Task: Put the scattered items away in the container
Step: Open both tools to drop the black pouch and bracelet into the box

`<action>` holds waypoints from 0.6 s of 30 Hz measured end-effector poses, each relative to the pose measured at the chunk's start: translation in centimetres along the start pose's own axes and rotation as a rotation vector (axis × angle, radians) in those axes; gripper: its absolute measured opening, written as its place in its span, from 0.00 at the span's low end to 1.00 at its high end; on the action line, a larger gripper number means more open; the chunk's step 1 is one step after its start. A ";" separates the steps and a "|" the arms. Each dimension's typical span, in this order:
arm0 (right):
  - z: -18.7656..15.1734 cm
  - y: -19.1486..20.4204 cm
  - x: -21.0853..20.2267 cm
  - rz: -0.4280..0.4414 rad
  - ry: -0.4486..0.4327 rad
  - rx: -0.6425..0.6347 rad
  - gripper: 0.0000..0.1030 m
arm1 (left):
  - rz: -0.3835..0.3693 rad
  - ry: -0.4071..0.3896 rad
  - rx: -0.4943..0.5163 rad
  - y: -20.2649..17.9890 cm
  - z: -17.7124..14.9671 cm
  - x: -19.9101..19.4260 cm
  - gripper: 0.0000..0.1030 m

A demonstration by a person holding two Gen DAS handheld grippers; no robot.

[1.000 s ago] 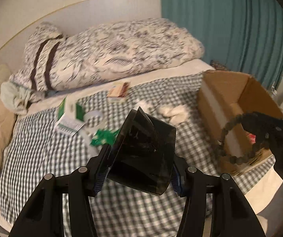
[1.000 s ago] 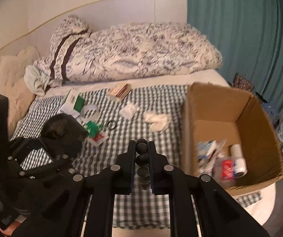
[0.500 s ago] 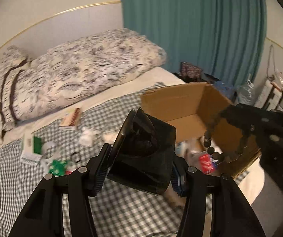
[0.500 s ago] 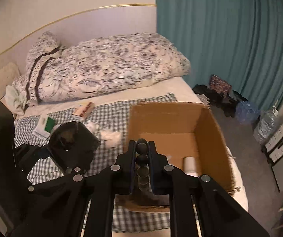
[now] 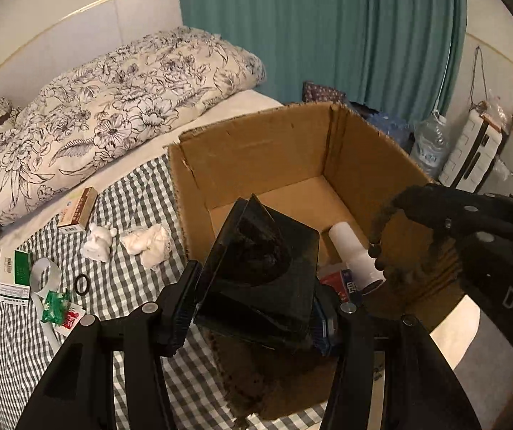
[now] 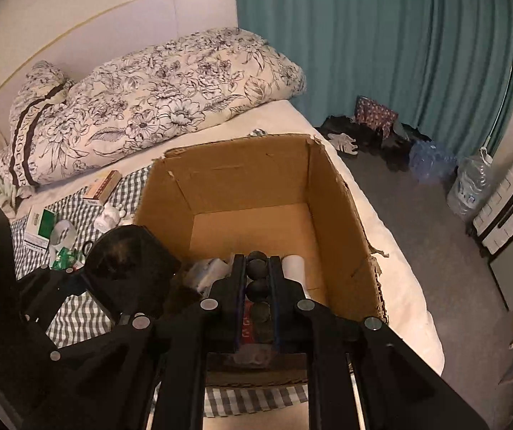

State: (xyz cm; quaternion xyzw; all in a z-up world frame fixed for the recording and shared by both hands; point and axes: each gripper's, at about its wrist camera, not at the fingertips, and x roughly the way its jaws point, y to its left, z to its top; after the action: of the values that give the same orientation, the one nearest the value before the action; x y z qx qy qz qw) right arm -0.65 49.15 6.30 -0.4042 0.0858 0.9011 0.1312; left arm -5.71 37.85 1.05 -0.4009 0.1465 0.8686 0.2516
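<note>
My left gripper is shut on a black box-shaped object and holds it over the near left corner of the open cardboard box. My right gripper is shut on a dark bead bracelet and holds it above the box's near side. In the left wrist view the bracelet hangs from the right gripper over the box. A white roll and red packets lie inside the box.
On the checked bedsheet left of the box lie a brown carton, white crumpled items, a black ring, a green-white box and green and red packets. A floral duvet lies behind. Floor clutter sits right of the bed.
Both grippers have swung right from the scattered items and now hang over the cardboard box, each holding its object. The box fills more of both views.
</note>
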 end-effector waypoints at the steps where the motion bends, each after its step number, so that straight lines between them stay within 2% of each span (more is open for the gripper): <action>1: -0.1 -0.1 0.2 -0.002 -0.001 0.002 0.11 | 0.000 0.004 0.000 -0.1 -0.1 0.1 0.54; 4: -0.2 -0.4 0.7 -0.006 0.002 0.003 0.11 | 0.008 0.009 0.021 -0.6 -0.2 0.2 0.58; 6: -0.2 -0.5 0.8 0.002 -0.004 0.015 0.12 | -0.009 -0.005 0.032 -0.7 -0.1 -0.1 0.80; 7: -0.2 -0.6 0.7 0.012 -0.012 0.025 0.15 | -0.008 -0.014 0.037 -0.7 -0.1 -0.3 0.94; 8: -0.1 -0.7 0.5 0.019 -0.019 0.033 0.37 | -0.002 -0.032 0.041 -0.7 0.0 -0.7 0.98; 9: 0.0 -0.7 0.3 0.020 -0.026 0.045 0.75 | 0.004 -0.050 0.047 -0.8 0.0 -1.1 0.98; 10: 0.1 -0.6 0.2 0.011 -0.031 0.049 0.86 | 0.010 -0.057 0.051 -0.7 0.1 -1.3 0.99; 13: 0.2 -0.2 -0.7 -0.027 -0.078 0.030 0.87 | 0.021 -0.057 0.051 -0.4 0.2 -1.6 0.99; 18: 0.3 0.4 -1.6 -0.017 -0.094 0.031 0.87 | 0.017 -0.069 0.020 0.9 0.3 -2.5 0.99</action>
State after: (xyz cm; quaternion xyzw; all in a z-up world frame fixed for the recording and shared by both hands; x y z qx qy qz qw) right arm 0.04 48.58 7.67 -0.3603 0.0903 0.9164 0.1490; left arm -4.96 36.45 3.18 -0.3670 0.1501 0.8825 0.2531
